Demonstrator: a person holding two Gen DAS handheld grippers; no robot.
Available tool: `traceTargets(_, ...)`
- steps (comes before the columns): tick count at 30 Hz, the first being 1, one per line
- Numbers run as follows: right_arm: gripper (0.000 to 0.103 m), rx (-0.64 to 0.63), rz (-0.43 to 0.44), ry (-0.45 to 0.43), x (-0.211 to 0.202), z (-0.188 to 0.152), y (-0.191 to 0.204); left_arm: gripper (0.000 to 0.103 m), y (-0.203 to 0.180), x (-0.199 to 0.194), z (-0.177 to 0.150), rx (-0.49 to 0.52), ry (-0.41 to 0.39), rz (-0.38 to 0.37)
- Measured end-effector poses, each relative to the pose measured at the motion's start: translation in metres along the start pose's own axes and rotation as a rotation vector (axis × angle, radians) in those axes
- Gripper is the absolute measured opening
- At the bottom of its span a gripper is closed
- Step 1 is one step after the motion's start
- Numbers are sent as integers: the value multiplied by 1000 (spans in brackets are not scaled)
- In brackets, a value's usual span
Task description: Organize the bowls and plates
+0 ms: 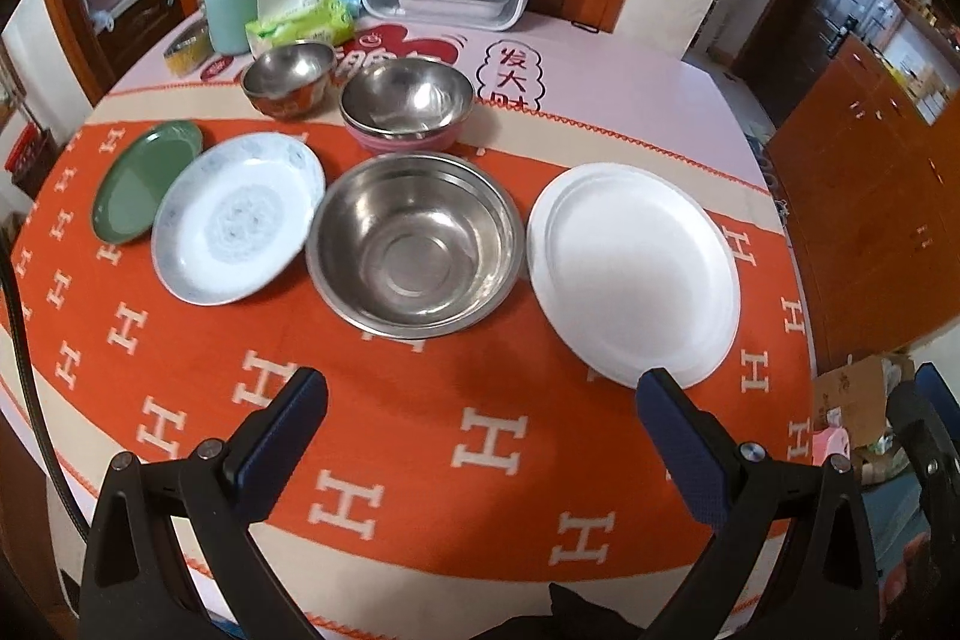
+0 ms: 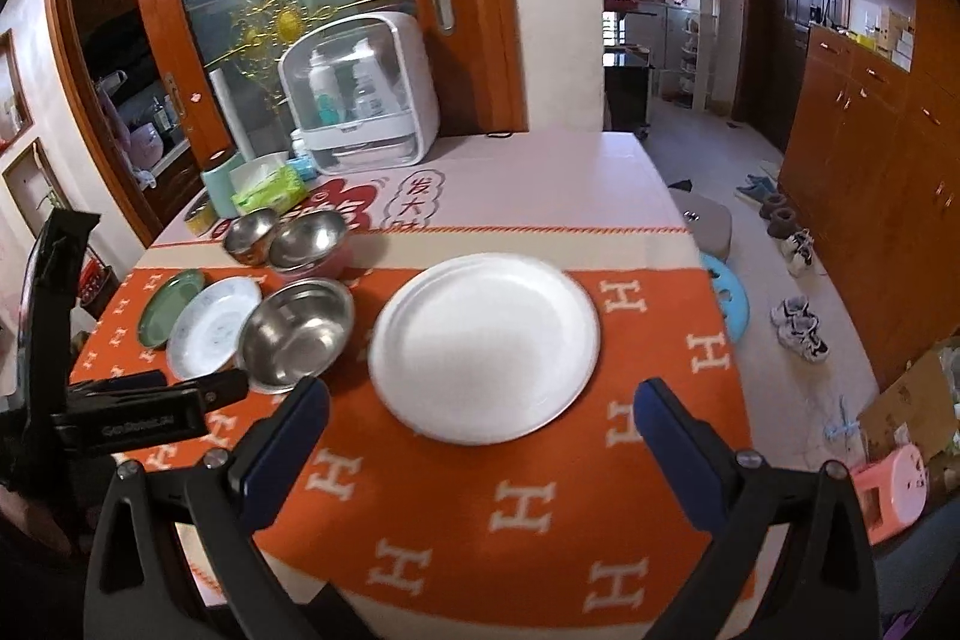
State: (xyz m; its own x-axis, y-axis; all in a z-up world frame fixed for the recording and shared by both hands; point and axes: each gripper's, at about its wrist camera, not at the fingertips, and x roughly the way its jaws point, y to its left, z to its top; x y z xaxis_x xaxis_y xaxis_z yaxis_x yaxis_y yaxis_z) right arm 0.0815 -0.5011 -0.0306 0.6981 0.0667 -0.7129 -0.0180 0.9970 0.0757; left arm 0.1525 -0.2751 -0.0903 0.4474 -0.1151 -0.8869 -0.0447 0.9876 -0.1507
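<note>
Plates and bowls wait unsorted on a counter point(image 1: 480, 460) draped in an orange patterned cloth, as two hand-held grippers hover at its near edge. Nearest the right gripper point(image 2: 480, 418) lies a white plate point(image 2: 483, 346). To its left sits a large steel bowl point(image 1: 414, 244), then a patterned white plate point(image 1: 237, 217) whose rim appears to overlap a green plate point(image 1: 144, 181). Behind them stand a small steel bowl point(image 1: 288, 77) and a steel bowl nested in a pink bowl point(image 1: 408, 103).

The risks lie in the stacking. The white plate's thin rim sits flush against the cloth, so a shallow grasp would likely slide off or drag the cloth along, shifting everything on it. The steel bowls look slick and could slip from the pads. Lifting the patterned plate carelessly could knock the green one beneath its edge.

Both sets of jaws stand wide apart and hold nothing. The left gripper point(image 1: 480, 418) hangs above bare cloth in front of the large bowl; one fingertip point(image 1: 657, 388) overlaps the white plate's near rim in view, though contact cannot be told.
</note>
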Motion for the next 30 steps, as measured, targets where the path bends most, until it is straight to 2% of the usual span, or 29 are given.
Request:
traceTargets(6, 101, -36, -38, -50, 37, 5, -32, 101, -12, 37, 8, -48, 58, -26)
traceTargets(10, 101, -48, -22, -66, 65, 9, -49, 100, -19, 59, 12, -65, 77, -42)
traceTargets(20, 88, -53, 58, -9, 137, 3, -71, 96, -33, 112, 16, -99, 161, -70)
traceTargets(26, 74, -15, 93, 65, 173, -4, -77, 83, -34, 141, 15, -125, 219, -59)
traceTargets(28, 71, -10, 97, 81, 181, -7, -78, 74, -35, 149, 16, -128, 234, -48)
traceTargets(30, 67, -3, 98, 95, 187, -11, -81, 69, -36, 156, 16, -127, 242, -46)
